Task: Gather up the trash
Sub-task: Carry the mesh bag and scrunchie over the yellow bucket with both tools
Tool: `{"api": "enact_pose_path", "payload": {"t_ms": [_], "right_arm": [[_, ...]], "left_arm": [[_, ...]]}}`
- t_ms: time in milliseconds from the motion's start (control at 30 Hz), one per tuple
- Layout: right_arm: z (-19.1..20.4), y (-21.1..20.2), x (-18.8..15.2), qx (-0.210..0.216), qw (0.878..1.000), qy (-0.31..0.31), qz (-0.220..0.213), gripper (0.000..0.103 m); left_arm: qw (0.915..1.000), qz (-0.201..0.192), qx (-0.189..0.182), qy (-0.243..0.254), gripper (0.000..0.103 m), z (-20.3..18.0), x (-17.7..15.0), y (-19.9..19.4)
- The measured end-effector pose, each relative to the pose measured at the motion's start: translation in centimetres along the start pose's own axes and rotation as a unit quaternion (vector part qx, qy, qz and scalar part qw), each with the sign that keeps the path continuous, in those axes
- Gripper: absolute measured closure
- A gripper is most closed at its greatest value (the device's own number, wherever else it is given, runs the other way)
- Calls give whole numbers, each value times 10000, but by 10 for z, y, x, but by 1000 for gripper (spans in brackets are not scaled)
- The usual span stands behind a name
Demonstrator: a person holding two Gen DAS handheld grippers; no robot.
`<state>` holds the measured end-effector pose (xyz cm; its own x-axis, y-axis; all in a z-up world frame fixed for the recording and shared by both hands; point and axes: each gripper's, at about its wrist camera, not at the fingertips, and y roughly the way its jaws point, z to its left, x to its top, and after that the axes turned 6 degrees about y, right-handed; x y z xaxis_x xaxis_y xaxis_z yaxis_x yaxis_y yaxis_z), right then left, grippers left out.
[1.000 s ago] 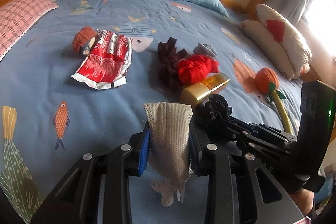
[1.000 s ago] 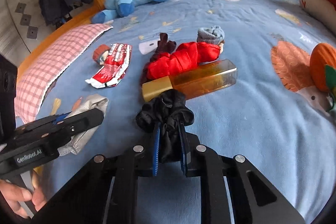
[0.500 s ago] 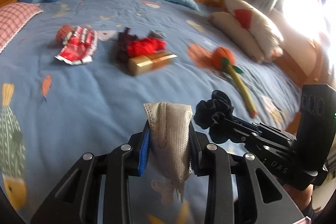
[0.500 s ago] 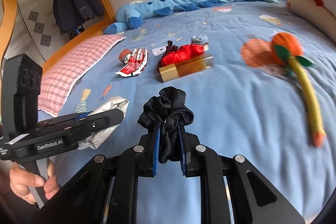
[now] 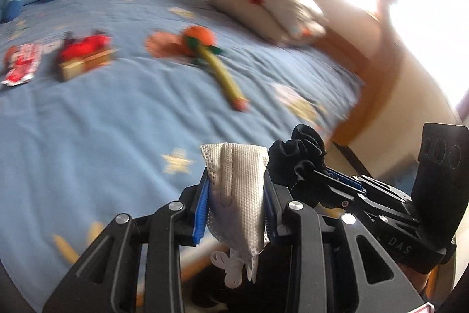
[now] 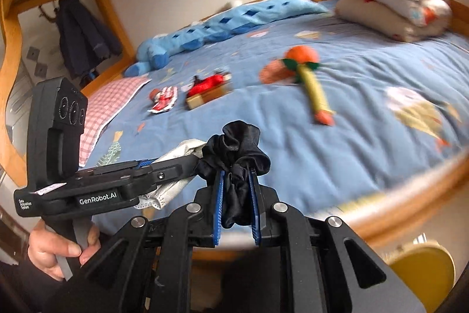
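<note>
My left gripper is shut on a white face mask, held in the air over the bed's near edge. My right gripper is shut on a crumpled black scrunchie, just right of the left gripper; the scrunchie also shows in the left wrist view. The mask shows in the right wrist view too. A red-and-white wrapper lies far off on the blue bedspread. An amber bottle lies beside it under red cloth.
An orange-and-yellow plush toy lies mid-bed. Stacked pillows sit at the far right, a blue plush along the wall, a pink checked pillow at left. The wooden bed frame curves below. A yellow object is at lower right.
Both grippers have pulled back and swung right, away from the bed's items, still holding the mask and the scrunchie. The bed's edge and frame have come into view.
</note>
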<state>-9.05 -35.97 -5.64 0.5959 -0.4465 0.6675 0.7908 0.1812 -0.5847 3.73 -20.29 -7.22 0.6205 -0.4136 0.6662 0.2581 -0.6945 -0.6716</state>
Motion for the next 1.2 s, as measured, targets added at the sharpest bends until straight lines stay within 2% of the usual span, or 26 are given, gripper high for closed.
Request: {"api": "enact_pose_path", "payload": {"t_ms": [167, 367, 500, 667, 800, 967, 1200], "right_arm": [[-40, -53, -24, -423, 9975, 488, -283, 87], [-76, -104, -56, -863, 9902, 938, -564, 87], [-96, -126, -78, -1187, 9847, 1150, -555, 88], [-132, -145, -108, -1631, 9720, 1640, -424, 88], [-153, -160, -127, -1903, 9627, 1882, -398, 88], [-168, -172, -143, -2079, 9549, 2091, -346, 87], [-180, -173, -151, -2159, 9498, 2244, -292, 87]], "left_arm": [[9969, 261, -494, 562, 71, -67, -14, 23], [9900, 522, -845, 1005, 71, -122, -31, 44], [9845, 742, -1020, 1215, 71, -153, -45, 60], [9739, 1185, -1389, 1346, 71, -189, -72, 88], [9653, 1504, -1387, 1620, 71, -212, -86, 111], [9577, 1657, -1411, 1882, 71, -232, -89, 130], [9546, 1770, -1349, 1983, 71, -242, -90, 145]]}}
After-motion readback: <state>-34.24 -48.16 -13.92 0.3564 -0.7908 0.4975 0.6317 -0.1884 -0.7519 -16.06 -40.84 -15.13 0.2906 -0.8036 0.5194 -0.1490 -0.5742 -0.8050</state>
